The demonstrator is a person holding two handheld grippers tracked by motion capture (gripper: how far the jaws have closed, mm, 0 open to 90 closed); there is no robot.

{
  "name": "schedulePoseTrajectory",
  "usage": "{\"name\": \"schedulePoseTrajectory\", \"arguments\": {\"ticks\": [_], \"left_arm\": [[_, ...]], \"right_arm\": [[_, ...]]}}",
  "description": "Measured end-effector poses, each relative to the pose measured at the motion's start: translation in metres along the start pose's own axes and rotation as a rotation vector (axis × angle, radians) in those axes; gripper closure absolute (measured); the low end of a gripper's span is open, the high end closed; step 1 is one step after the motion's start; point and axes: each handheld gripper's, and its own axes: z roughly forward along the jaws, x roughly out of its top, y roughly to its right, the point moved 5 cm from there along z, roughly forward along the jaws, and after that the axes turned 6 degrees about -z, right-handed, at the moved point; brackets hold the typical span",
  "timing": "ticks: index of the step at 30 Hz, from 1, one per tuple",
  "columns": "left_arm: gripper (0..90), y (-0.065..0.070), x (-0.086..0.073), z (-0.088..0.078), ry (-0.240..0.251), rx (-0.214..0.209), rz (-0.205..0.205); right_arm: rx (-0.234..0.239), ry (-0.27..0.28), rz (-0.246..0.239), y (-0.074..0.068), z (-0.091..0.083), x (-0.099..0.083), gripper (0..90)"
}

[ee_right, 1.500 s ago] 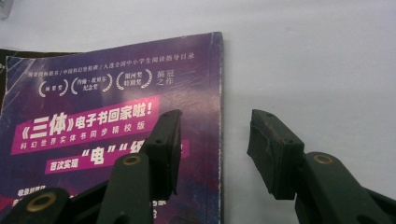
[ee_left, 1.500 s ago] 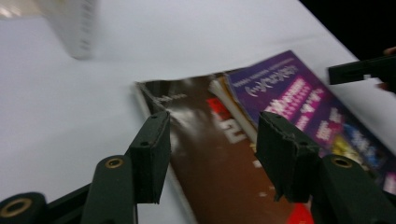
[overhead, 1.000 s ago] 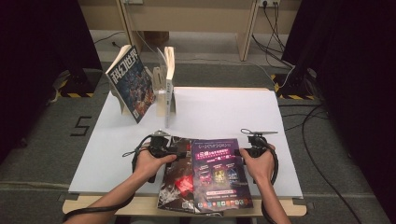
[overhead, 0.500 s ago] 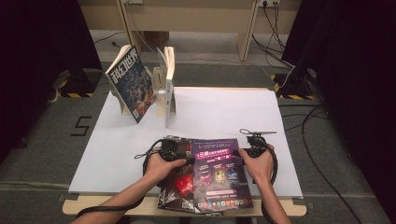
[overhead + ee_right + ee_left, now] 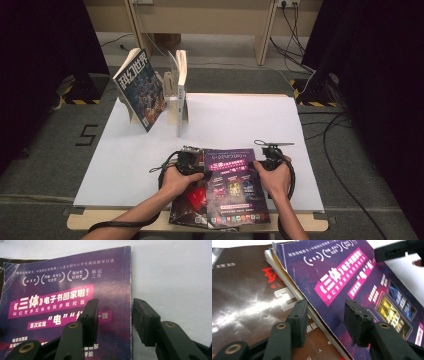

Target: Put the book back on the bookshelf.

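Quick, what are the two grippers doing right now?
Left gripper: open, jaws just closing astride the purple magazine's left edge.
Right gripper: open, just closing astride its right edge.

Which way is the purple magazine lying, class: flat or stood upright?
Flat. The purple magazine lies cover-up on a dark magazine at the table near edge, not stood upright.

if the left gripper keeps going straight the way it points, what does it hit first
Probably the left edge of the purple magazine, which lies between the left gripper's open, just-closing jaws, atop the dark magazine. Depth is unclear.
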Motion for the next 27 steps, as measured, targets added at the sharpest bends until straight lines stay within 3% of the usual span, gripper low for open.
{"name": "schedulePoseTrajectory", "arguments": {"ticks": [7,10,12,13,15,19,23,27], "left_arm": [[59.1,-0.009,0.007,-0.001,0.025,0.025,-0.011],[58.9,-0.016,0.011,-0.003,0.036,0.037,-0.038],[58.9,-0.021,0.013,-0.004,0.045,0.031,-0.06],[59.0,-0.022,0.013,-0.005,0.046,0.025,-0.069],[58.8,-0.023,0.01,-0.006,0.055,0.025,-0.081],[58.3,-0.018,0.0,-0.008,0.068,0.047,-0.049],[58.3,-0.018,-0.003,-0.01,0.081,0.025,-0.104],[56.7,-0.016,0.0,-0.011,0.082,0.03,-0.11]], "right_arm": [[-0.012,0.0,-0.001,-0.007,0.0,-0.004,58.0],[-0.008,-0.019,-0.009,-0.013,0.001,-0.006,59.3],[0.008,-0.03,0.019,-0.018,0.001,-0.006,59.3],[0.011,-0.024,0.0,-0.017,0.002,-0.006,59.4],[0.002,-0.027,-0.007,-0.018,0.003,-0.006,59.4],[-0.002,-0.015,-0.02,-0.02,0.004,-0.006,59.4],[-0.002,-0.013,-0.004,-0.021,0.004,-0.007,59.6],[-0.019,-0.01,0.002,-0.023,0.004,-0.007,59.6]]}}
